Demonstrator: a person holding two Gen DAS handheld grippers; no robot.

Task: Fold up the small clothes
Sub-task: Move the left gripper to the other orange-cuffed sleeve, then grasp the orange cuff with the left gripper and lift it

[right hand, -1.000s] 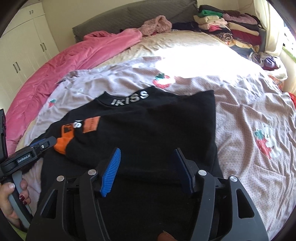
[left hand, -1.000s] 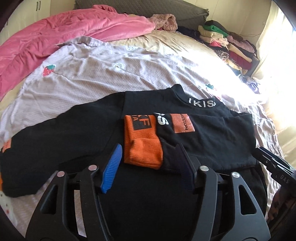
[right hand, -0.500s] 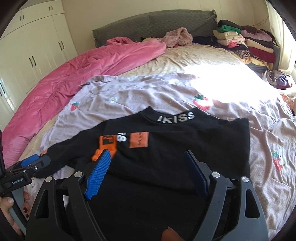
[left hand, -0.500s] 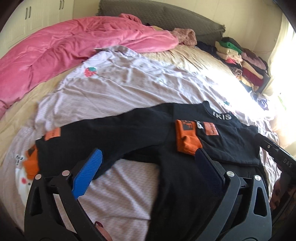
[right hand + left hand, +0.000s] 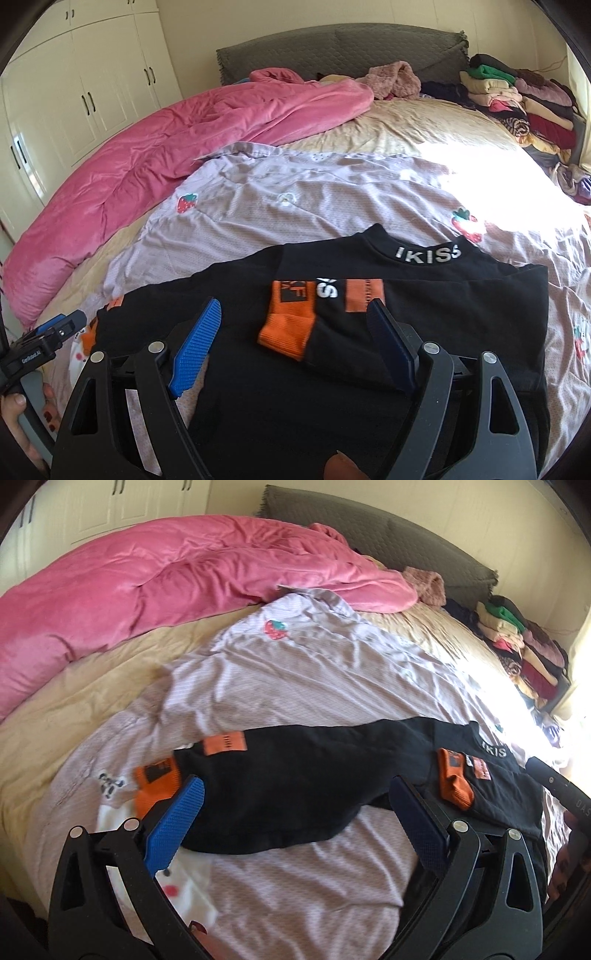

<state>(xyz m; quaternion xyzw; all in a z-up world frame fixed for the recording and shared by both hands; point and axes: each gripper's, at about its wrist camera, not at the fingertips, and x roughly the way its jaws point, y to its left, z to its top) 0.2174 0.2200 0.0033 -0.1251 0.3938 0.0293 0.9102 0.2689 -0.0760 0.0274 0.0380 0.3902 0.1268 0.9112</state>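
Observation:
A small black long-sleeved top (image 5: pixel 424 306) with orange cuffs and a white-lettered collar lies on the bed. One sleeve is folded across the chest, its orange cuff (image 5: pixel 290 328) on top. The other sleeve (image 5: pixel 295 775) stretches out flat to the left, ending in an orange cuff (image 5: pixel 155 786). My left gripper (image 5: pixel 295 823) is open and empty, hovering over that outstretched sleeve. My right gripper (image 5: pixel 295 347) is open and empty, above the folded cuff. Each gripper also shows at the edge of the other's view, the left one (image 5: pixel 48 343) and the right one (image 5: pixel 557 786).
The top lies on a lilac strawberry-print sheet (image 5: pixel 295 206). A pink quilt (image 5: pixel 147 579) is heaped at the back left. Stacked folded clothes (image 5: pixel 517 99) stand at the back right. White wardrobes (image 5: pixel 74 92) line the left wall.
My left gripper has swung left from the folded cuff to the outstretched sleeve and opened wider. My right gripper has drawn back and shifted left, over the folded cuff.

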